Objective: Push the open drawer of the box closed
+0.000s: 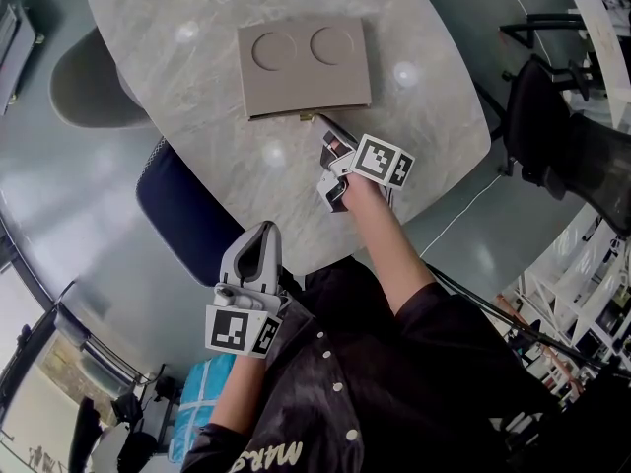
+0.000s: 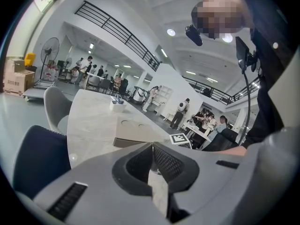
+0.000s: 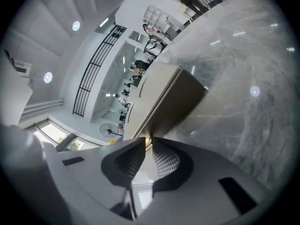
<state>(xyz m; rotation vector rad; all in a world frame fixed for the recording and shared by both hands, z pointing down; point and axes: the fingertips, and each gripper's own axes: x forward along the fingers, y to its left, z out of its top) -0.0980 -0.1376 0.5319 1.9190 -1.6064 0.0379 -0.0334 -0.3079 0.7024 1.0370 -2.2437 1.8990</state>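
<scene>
A flat beige rectangular box (image 1: 296, 87) with 2 round recesses in its top lies on the far middle of a grey marble-patterned table (image 1: 197, 67). Its drawer front (image 3: 180, 107) faces the near side and, as far as the head view shows, sits about flush with the box. A small brass-coloured pull (image 1: 307, 117) juts from that near face. The right gripper (image 1: 330, 136) reaches over the table from the near right, its tips right at the pull. In the right gripper view its jaws stand a narrow slit apart, the pads clasping nothing, with the box's dark front just beyond them. The left gripper (image 1: 261, 230) hangs back off the table's near edge, close to the person's body, above a navy-blue chair (image 1: 182, 210). Its jaws are pressed together with nothing between them. A grey shell chair (image 1: 89, 82) stands at the table's far left.
</scene>
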